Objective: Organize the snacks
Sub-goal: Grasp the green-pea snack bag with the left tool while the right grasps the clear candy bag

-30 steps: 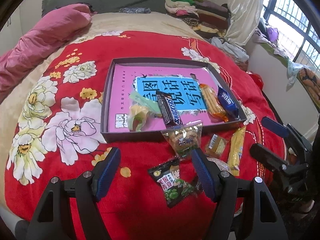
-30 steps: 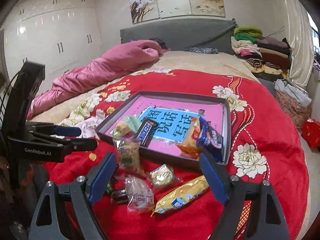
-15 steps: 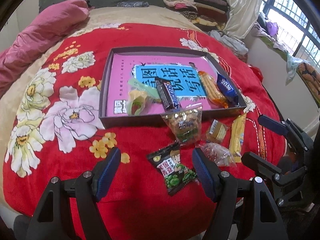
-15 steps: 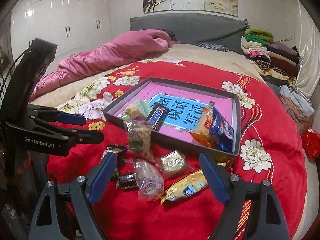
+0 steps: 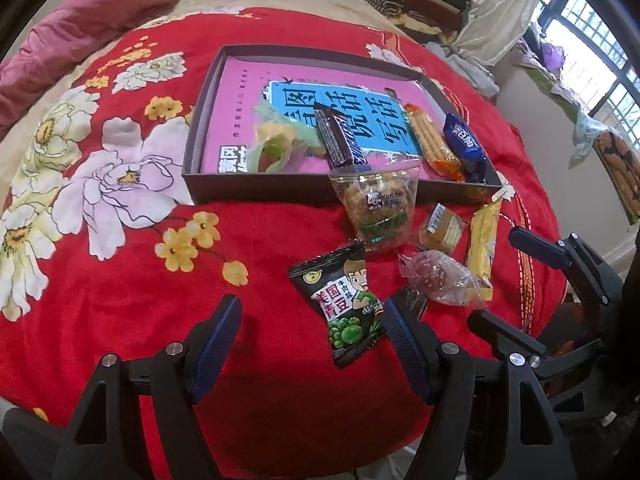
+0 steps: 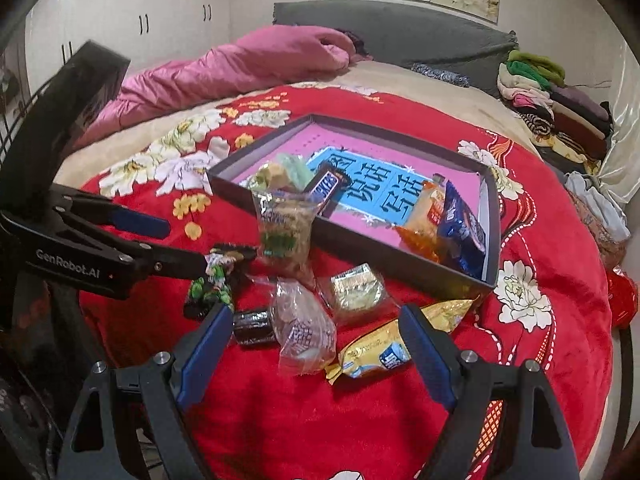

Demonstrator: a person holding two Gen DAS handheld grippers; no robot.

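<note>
Two grippers: both spread wide with nothing between the fingers, hovering low over the near edge of the red blanket [image 5: 120,280].
Left gripper [image 5: 312,344]: the green pea packet [image 5: 344,300] lies just ahead and slightly right of centre, its lower right corner touching or just beside the right finger; whether they touch I cannot tell.
Packet axis: long side runs from upper left to lower right, tilted across the finger line, so closing would likely catch a corner, not the flat width.
Right gripper [image 6: 316,340]: the clear wrapped snack [image 6: 304,332] sits between its fingers, the yellow bar [image 6: 384,348] just right of that, lying nearly crosswise.
Nearer hand: left for the pea packet, right for the clear snack and the yellow bar.
Pose: both point forward and slightly down toward the tray [image 5: 260,190].
Tray: beyond the loose snacks, already holding several, with a clear nut bag [image 5: 376,204] leaning over its near wall.
</note>
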